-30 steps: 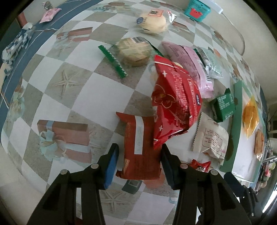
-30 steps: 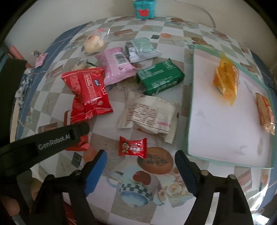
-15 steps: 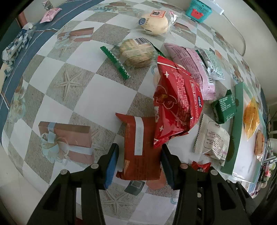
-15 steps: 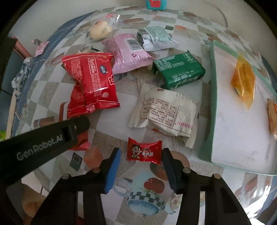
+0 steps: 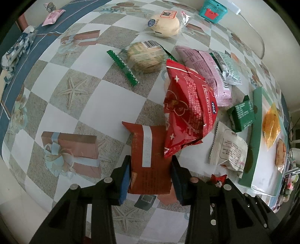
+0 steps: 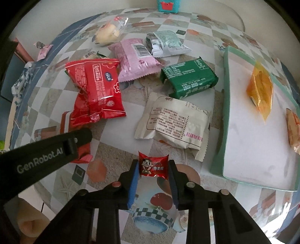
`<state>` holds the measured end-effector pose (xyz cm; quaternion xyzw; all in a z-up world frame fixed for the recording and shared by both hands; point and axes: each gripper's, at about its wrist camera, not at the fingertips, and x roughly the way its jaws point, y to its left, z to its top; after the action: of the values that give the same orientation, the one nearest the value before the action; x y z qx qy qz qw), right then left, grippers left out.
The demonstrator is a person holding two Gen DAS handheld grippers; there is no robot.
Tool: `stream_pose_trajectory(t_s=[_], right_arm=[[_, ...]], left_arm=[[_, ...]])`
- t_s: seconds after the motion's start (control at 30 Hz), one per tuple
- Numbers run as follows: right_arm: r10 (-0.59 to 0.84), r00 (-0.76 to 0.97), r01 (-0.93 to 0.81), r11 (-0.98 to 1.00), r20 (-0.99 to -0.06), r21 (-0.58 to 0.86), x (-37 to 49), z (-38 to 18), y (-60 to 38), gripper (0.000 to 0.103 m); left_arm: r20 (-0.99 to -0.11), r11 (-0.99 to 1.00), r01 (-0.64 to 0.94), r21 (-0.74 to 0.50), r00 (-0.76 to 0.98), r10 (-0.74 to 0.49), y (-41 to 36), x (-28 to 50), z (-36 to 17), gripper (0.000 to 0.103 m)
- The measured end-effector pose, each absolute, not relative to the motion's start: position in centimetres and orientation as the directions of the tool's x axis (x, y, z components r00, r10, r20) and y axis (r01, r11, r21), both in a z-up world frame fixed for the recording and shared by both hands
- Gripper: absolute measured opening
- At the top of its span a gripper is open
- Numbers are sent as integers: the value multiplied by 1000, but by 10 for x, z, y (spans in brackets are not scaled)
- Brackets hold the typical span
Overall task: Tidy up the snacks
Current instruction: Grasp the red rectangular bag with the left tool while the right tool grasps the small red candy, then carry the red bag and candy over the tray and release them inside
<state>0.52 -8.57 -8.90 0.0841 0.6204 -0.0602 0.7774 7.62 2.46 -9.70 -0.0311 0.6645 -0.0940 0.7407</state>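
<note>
My left gripper [image 5: 150, 172] is shut on a dark red flat snack packet [image 5: 148, 159] lying on the checked tablecloth; a puffy red bag [image 5: 187, 112] overlaps its far end. My right gripper [image 6: 152, 169] is shut on a small red candy [image 6: 152, 166] with a cartoon face. The left gripper's black arm [image 6: 43, 152] crosses the right wrist view at the left. A white tray with a green rim [image 6: 225, 112] stands to the right and holds an orange packet [image 6: 260, 90] and another snack [image 6: 293, 127].
On the cloth lie a white packet [image 6: 174, 123], a green packet [image 6: 189, 78], a pink packet [image 6: 135, 58], a pale green packet [image 6: 166, 43], a round biscuit pack [image 5: 146, 56] and a bun [image 5: 165, 23]. A teal box [image 5: 212, 10] stands at the far edge.
My right gripper moved forward to the small red candy and closed on it. My left gripper closed onto the sides of the dark red packet.
</note>
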Motion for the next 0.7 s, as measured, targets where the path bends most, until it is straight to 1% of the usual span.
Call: stream_pose_trajectory(t_s=[0.33,0.47,0.7], right_arm=[[42,256,219,971,-966,100,1,-77,-107,31],[53,284,227,966,-957,121,-3,-64,-115,31],[64,325,238,960,-944,147,-9,-47,-125,31]], left_arm=[[-979,986,6,-165,123,-165,49,78,-96,42],[-981,991,-39,-126,153,-119,61,78,-91,42],[-976,990,-87,-109,200,-90,77,78,-81,42]])
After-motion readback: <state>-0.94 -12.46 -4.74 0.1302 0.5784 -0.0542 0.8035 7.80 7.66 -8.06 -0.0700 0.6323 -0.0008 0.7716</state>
